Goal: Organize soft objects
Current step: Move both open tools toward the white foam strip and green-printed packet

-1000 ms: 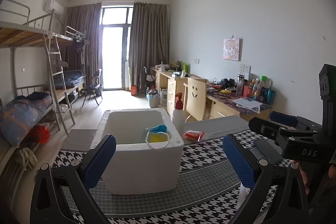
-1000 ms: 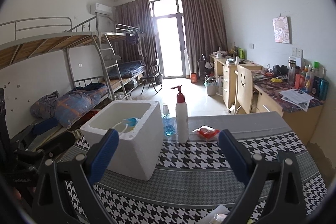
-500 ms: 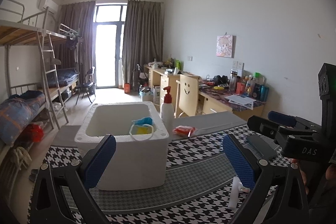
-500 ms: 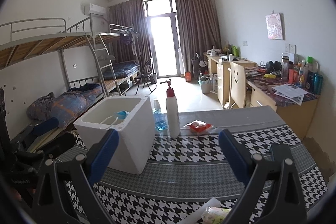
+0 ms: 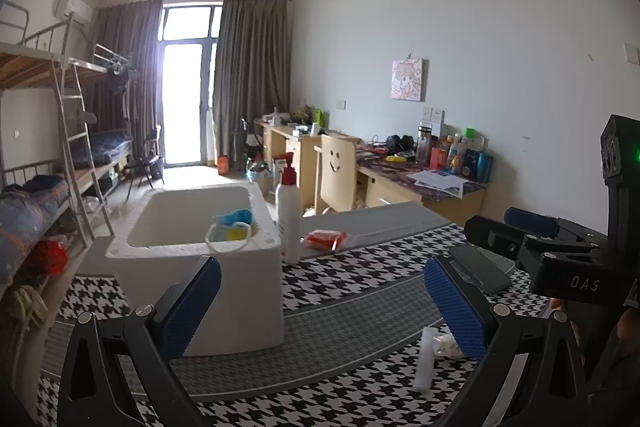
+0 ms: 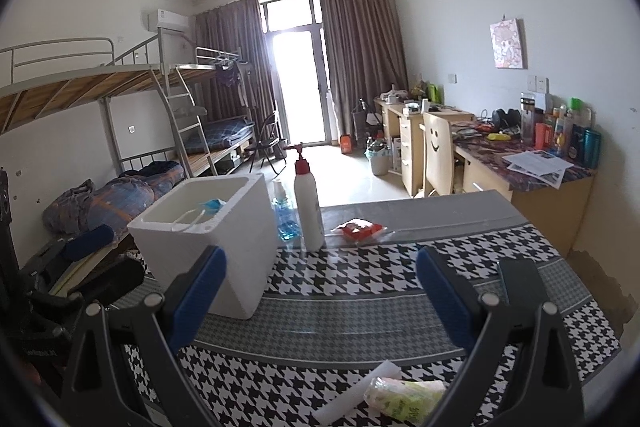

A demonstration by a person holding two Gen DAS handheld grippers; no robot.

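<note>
Both grippers hover above the houndstooth-covered surface, neither touching anything. Left gripper: jaws spread wide, nothing between them. Right gripper: jaws likewise spread and empty.

White foam box stands on the surface, left of centre in both views. Inside it, against the near right wall, lies a blue and yellow soft item with a white loop; the loop rests on the rim.

Just right of the box, a white pump bottle with red top stands upright. A small bottle of blue liquid sits between it and the box, seen from the right wrist only.

Red packet in clear wrap lies flat on the surface near the pump bottle, apart from it.

Close to the right gripper, a clear-wrapped pale soft pack lies at the near edge. A dark phone lies flat farther right.
</note>
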